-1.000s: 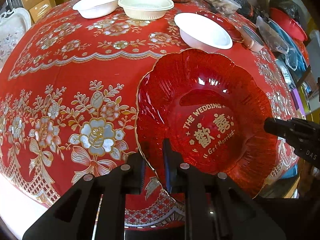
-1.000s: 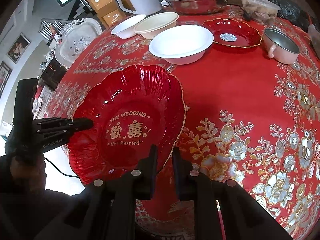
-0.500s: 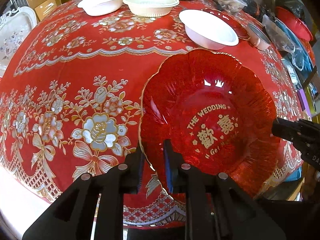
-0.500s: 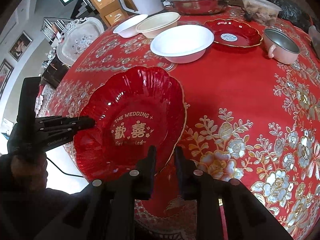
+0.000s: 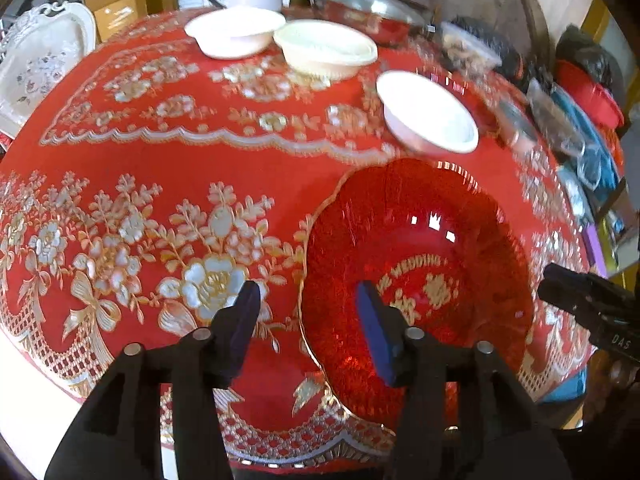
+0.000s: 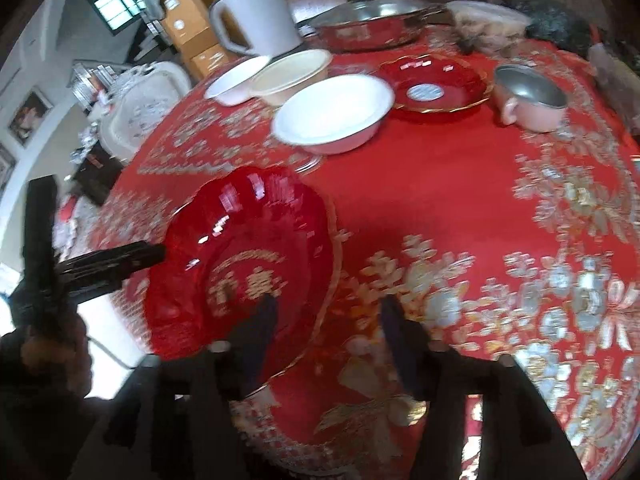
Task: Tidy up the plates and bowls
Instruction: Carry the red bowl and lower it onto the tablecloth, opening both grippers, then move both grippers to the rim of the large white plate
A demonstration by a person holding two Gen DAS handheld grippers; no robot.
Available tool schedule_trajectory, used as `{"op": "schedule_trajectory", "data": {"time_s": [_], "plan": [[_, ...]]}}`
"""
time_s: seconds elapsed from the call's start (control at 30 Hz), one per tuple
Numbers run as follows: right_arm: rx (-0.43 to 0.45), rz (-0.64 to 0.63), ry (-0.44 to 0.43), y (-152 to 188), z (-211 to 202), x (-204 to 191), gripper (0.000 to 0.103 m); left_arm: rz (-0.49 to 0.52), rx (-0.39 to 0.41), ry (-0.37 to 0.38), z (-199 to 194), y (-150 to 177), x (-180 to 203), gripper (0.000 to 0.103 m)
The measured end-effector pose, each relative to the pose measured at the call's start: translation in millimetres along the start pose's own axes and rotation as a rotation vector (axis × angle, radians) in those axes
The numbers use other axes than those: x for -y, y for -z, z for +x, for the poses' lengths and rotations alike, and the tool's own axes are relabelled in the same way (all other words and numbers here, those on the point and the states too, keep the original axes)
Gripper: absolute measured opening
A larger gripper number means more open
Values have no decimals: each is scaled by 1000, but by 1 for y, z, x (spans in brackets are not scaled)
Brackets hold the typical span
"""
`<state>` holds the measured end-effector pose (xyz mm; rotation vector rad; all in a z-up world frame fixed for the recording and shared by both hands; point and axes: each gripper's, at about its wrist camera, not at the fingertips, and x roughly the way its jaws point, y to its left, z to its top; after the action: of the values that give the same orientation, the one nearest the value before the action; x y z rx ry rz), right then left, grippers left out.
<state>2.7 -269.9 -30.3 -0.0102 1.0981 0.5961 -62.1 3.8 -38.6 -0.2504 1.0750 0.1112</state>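
Observation:
A red scalloped glass plate (image 5: 420,240) with gold lettering lies flat near the table's front edge, seen also in the right wrist view as the red plate (image 6: 240,240). My left gripper (image 5: 308,312) is open, its fingers astride the plate's left rim without clamping it. My right gripper (image 6: 328,320) is open too, astride the right rim. Each gripper shows in the other's view: the right gripper (image 5: 580,300), the left gripper (image 6: 112,264). A large white bowl (image 6: 332,114), a cream bowl (image 6: 288,76) and a smaller white bowl (image 6: 234,80) stand farther back. A second red plate (image 6: 434,84) sits beyond.
The red floral tablecloth (image 5: 160,160) covers a round table. At the back stand a lidded steel pot (image 6: 372,24), a white jug (image 6: 256,16) and a pink cup (image 6: 530,100). Bags and containers (image 5: 580,120) crowd the right edge. A white ornate chair (image 5: 36,64) is at left.
Both grippers were shut on the red plate's rim; now both have opened and let it go. The plate has settled lower, farther onto the table, and the views are motion-blurred.

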Motion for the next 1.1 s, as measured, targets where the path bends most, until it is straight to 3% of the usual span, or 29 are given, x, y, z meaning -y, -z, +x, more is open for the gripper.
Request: {"op": "schedule_trajectory", "data": {"time_s": [0.17, 0.23, 0.3, 0.6, 0.8, 0.93, 1.1], "plan": [[57, 32, 56, -10, -13, 11, 70, -27, 65, -3, -12, -15, -6, 51], [65, 40, 73, -14, -16, 15, 70, -44, 115, -14, -18, -22, -12, 65], [66, 51, 82, -16, -16, 19, 70, -66, 139, -25, -18, -29, -18, 71], [66, 85, 90, -34, -11, 29, 70, -216, 37, -16, 8, -58, -58, 71], [81, 93, 100, -54, -11, 25, 70, -241, 55, -20, 11, -91, -76, 74], [92, 33, 90, -86, -14, 13, 70, -230, 63, 1, 17, -122, -86, 74], [165, -166, 1, -171, -49, -25, 70, -224, 120, 36, 9, -167, -100, 74]]}}
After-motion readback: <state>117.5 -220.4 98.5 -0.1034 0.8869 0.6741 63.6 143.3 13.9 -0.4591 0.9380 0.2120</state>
